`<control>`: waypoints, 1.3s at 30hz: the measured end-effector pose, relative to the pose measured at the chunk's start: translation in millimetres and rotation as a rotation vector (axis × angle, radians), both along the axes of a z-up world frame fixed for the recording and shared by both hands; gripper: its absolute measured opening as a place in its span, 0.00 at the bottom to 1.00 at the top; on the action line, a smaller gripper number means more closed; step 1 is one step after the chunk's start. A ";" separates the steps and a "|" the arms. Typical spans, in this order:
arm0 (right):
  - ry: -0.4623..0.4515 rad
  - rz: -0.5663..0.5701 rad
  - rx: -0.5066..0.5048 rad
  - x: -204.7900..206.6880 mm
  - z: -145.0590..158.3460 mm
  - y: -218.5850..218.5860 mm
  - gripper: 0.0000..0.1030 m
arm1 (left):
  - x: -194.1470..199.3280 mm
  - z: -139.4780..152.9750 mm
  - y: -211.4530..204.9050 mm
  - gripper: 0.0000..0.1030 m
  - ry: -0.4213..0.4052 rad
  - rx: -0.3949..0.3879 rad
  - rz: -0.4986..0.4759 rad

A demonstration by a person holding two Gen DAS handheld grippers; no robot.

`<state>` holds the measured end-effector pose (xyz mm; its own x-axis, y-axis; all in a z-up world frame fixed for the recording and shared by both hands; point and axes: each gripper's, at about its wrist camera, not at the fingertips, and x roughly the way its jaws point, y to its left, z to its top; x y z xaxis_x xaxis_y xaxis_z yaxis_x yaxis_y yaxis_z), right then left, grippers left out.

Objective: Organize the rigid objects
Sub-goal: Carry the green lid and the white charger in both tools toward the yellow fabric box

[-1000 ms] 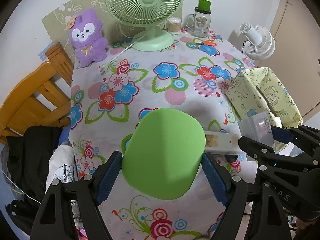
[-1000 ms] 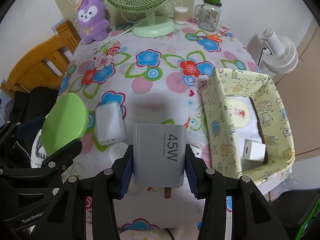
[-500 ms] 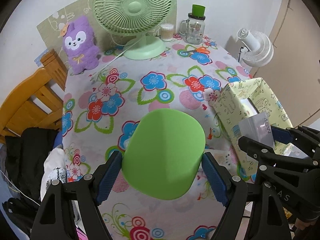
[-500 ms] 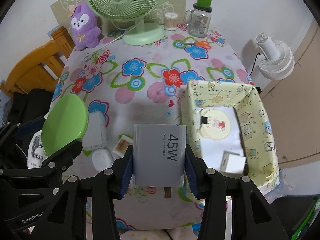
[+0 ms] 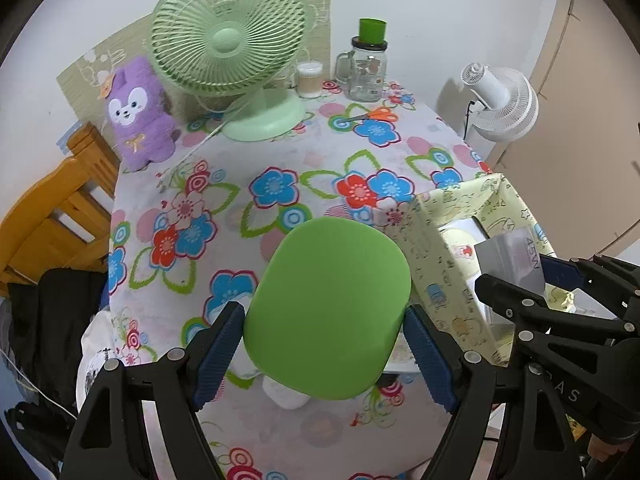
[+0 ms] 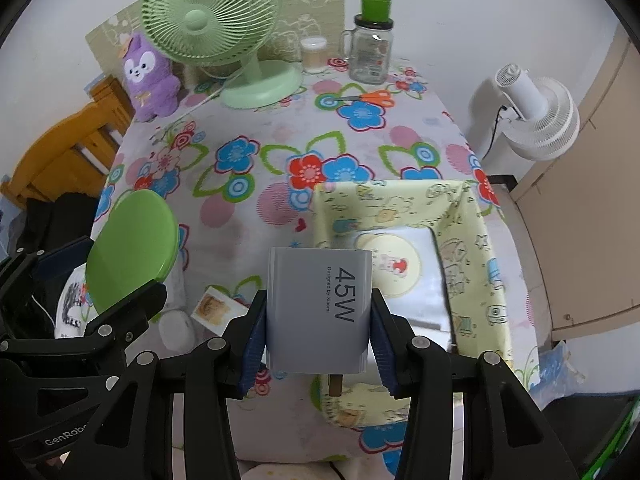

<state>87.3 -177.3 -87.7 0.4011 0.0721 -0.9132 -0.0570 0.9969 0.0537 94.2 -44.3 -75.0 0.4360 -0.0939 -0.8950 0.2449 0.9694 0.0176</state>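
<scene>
Green and rounded, a lid (image 5: 328, 312) sits clamped between the blue pads (image 5: 218, 350) of the left gripper (image 5: 326, 354), jaws closed on its two sides, held above the near edge of the flowered table (image 5: 280, 160). The right gripper (image 6: 318, 336) is likewise closed, on a grey charger (image 6: 318, 312) marked 45W, its plug pin pointing down.

Both tools have shifted toward the yellow fabric bin (image 6: 476, 240) over the past second. A second ago the charger hung over bare cloth with the bin well off to the right; now it hangs over the bin's near left corner, overlapping the rim. From the left wrist view, the bin (image 5: 432, 248) has come in from the far right to sit just beside the lid. The grip on each object is unchanged.

Inside the bin lies a white box (image 6: 404, 276) with a cartoon sticker. On the cloth below and between the grippers lie a small card (image 6: 218, 306) and a white puck (image 6: 176, 326), partly hidden by the left gripper. At the far end stand a green fan (image 6: 224, 36), a purple plush (image 6: 150, 76), a jar (image 6: 372, 48) and orange scissors (image 6: 368, 98).
</scene>
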 end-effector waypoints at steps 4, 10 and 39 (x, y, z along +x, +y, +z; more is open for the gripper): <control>0.003 -0.021 0.001 1.3 -0.3 -17.3 0.48 | 3.2 -1.1 -17.8 0.80 0.001 0.000 -0.021; 0.014 -0.059 0.002 2.2 -3.4 -44.9 0.48 | 9.8 -5.1 -44.8 0.80 0.015 -0.006 -0.060; 0.094 -0.276 -0.007 8.0 -30.7 -149.7 0.48 | 56.7 -49.3 -157.0 0.80 0.119 0.002 -0.301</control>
